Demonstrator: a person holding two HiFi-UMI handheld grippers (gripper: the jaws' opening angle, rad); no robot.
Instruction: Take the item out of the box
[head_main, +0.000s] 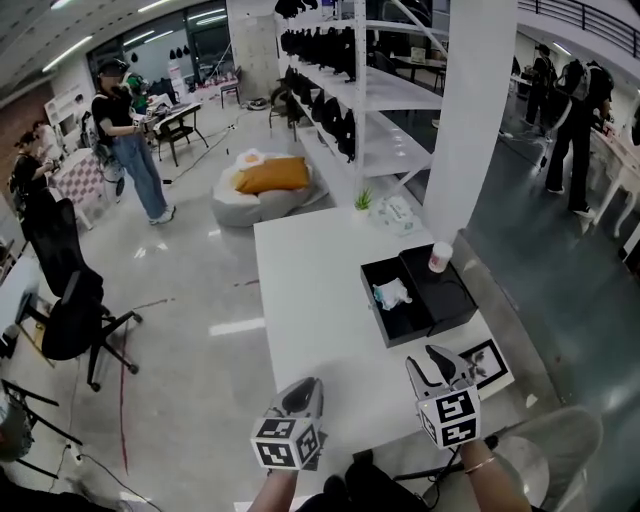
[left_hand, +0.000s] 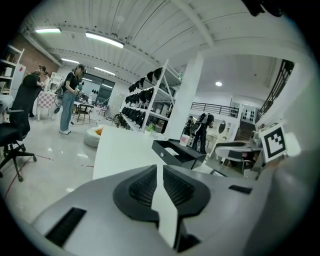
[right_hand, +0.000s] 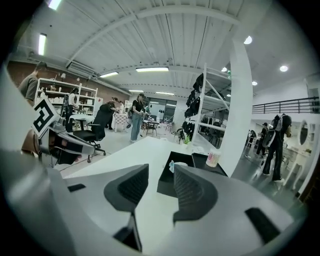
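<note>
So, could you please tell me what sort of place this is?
Probably an open-plan lab or workshop hall: white shelving racks stocked with dark gear, an office chair on a polished floor, and people standing at worktables.

On the white table (head_main: 320, 300) a black box (head_main: 405, 322) lies open, with a small pale item (head_main: 392, 293) inside, perhaps teal-tinged. A cup (head_main: 440, 257) stands on the box's right half. The left gripper (head_main: 300, 397) and right gripper (head_main: 438, 365) hover near the table's near edge, apart from the box.
</note>
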